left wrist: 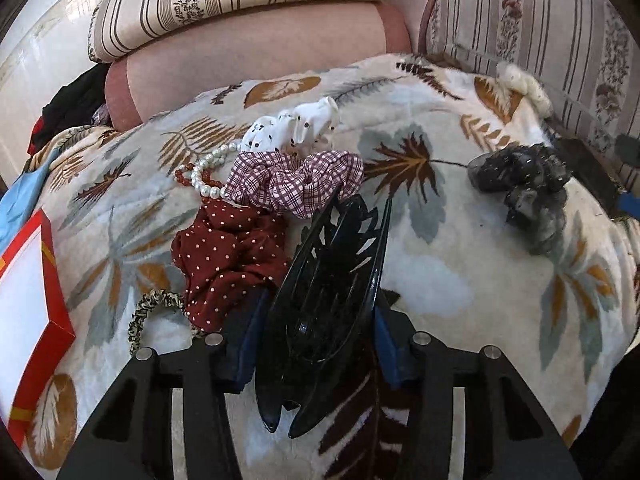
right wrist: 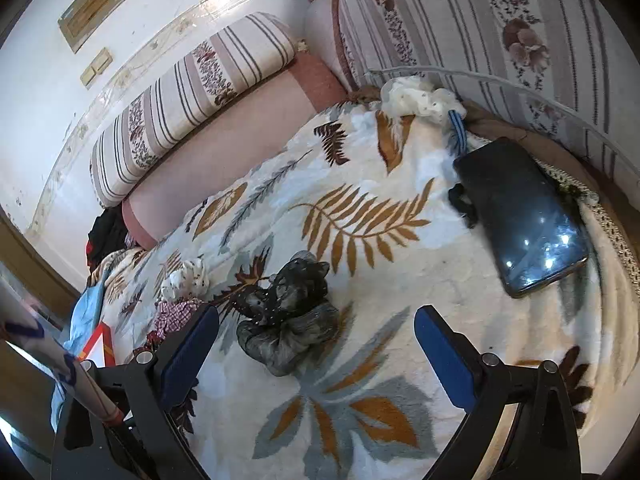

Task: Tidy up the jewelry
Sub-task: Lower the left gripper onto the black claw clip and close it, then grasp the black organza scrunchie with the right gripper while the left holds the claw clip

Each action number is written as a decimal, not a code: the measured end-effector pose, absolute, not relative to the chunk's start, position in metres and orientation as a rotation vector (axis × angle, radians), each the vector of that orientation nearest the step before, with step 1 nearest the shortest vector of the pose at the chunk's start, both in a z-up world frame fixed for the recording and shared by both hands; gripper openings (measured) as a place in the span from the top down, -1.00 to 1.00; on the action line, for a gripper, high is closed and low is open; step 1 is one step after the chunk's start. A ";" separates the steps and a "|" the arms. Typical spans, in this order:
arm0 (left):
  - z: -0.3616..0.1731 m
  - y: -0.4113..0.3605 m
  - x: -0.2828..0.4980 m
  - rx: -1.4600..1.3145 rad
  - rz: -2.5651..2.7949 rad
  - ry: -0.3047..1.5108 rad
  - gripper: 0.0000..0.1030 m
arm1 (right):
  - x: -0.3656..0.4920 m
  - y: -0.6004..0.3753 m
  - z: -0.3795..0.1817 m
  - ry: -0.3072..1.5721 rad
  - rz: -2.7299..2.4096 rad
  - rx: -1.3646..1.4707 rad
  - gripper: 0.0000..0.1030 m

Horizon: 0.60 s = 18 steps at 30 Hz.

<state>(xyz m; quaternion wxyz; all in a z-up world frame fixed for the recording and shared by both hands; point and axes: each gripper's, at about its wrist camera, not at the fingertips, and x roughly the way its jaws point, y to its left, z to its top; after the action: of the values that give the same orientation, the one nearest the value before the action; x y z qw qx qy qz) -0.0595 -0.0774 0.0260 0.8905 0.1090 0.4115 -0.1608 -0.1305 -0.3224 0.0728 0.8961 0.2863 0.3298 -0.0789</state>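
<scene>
While left gripper clamps black hair claw between pads, rigid glossy plastic looks slippery: best held mid-body, off teeth. Right gripper spread wide, soft grey scrunchie just ahead.

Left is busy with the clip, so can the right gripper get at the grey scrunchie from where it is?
Probably yes. The right gripper is open and empty, and the grey scrunchie lies alone on the blanket just ahead, near its left finger. Nothing covers it; the phone lies well off to the side.
</scene>
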 end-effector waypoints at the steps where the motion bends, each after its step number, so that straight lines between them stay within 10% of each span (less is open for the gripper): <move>1: 0.028 -0.075 -0.061 0.215 -0.337 0.852 0.12 | -0.130 -0.321 0.072 0.687 -0.163 0.588 -0.96; 16: 0.076 -0.015 -0.063 0.060 -0.354 0.733 0.22 | -0.059 -0.277 0.036 0.865 -0.174 0.387 -0.95; 18: 0.074 -0.008 -0.059 0.039 -0.359 0.748 0.22 | -0.048 -0.272 0.028 0.888 -0.186 0.358 -0.42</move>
<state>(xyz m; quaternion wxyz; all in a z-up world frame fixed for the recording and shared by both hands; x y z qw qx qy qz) -0.0594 -0.0080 0.0743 0.9150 0.0190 0.3634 -0.1742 -0.0485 -0.2720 0.0283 0.8835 0.1718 0.4265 -0.0892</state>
